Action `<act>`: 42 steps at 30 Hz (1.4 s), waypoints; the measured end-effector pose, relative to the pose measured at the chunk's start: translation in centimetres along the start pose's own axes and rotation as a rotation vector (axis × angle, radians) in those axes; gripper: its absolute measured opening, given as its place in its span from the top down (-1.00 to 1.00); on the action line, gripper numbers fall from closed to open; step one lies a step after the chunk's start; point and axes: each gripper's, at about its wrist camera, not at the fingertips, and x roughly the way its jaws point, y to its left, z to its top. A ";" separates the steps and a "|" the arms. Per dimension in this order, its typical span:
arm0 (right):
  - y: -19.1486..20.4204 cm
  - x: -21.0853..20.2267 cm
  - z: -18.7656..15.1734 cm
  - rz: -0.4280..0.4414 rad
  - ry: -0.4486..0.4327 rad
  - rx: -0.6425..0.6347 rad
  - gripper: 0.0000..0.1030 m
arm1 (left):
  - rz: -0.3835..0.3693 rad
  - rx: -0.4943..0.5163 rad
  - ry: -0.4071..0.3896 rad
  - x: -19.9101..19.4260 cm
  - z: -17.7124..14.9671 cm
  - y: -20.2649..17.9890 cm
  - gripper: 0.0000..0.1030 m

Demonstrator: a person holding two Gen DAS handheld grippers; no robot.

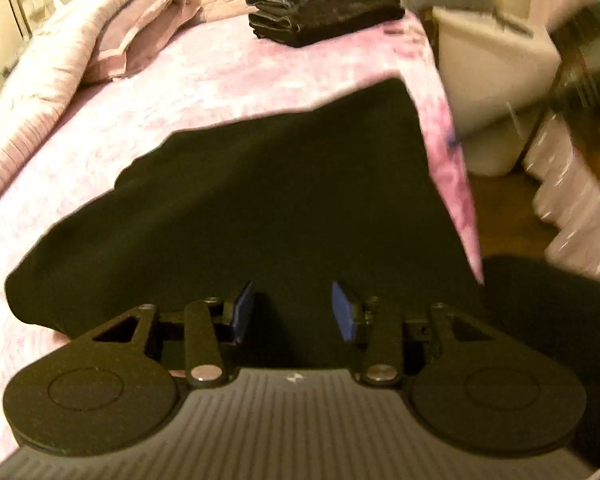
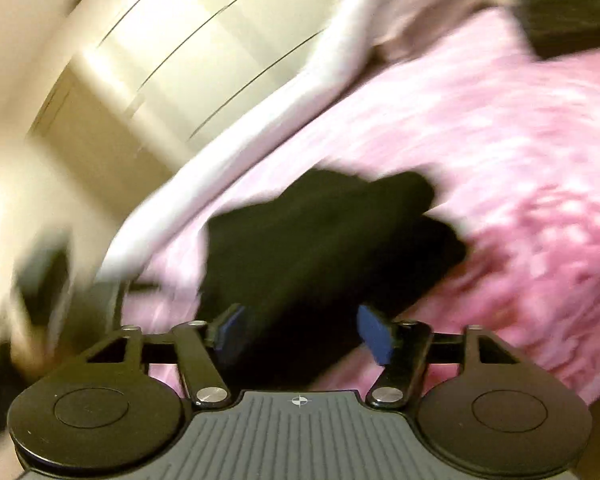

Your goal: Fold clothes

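A black garment (image 1: pixel 260 184) lies spread on the pink bedspread (image 1: pixel 220 72), reaching to the bed's right edge. My left gripper (image 1: pixel 292 312) hovers over its near end, blue pads (image 1: pixel 242 312) apart, with no fold visibly pinched between them. In the blurred right wrist view the same black garment (image 2: pixel 320 232) lies bunched on the pink bedspread (image 2: pixel 500 160). My right gripper (image 2: pixel 304 332) stands over its near part with its jaws wide and the pads (image 2: pixel 376 334) clear of the cloth. The right gripper also shows as a dark blur (image 1: pixel 584 80) at the upper right of the left view.
A stack of folded dark clothes (image 1: pixel 324 8) sits at the far end of the bed. A pale pink quilt and pillow (image 1: pixel 140 32) lie at the far left. A white container (image 1: pixel 492 92) stands beside the bed on the right. White drawers (image 2: pixel 188 52) stand beyond the bed.
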 end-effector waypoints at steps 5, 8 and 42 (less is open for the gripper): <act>-2.7 2.2 2.3 -0.006 -0.094 0.188 -0.38 | -0.014 0.010 0.002 0.1 1.3 -0.5 0.49; -3.0 3.3 3.7 -0.062 -0.072 0.166 0.81 | -0.049 -0.017 -0.035 -1.2 2.1 -0.4 0.44; 9.3 8.7 -2.4 -0.176 0.122 -0.440 0.46 | 0.065 -0.482 -0.055 1.9 -3.0 22.2 0.08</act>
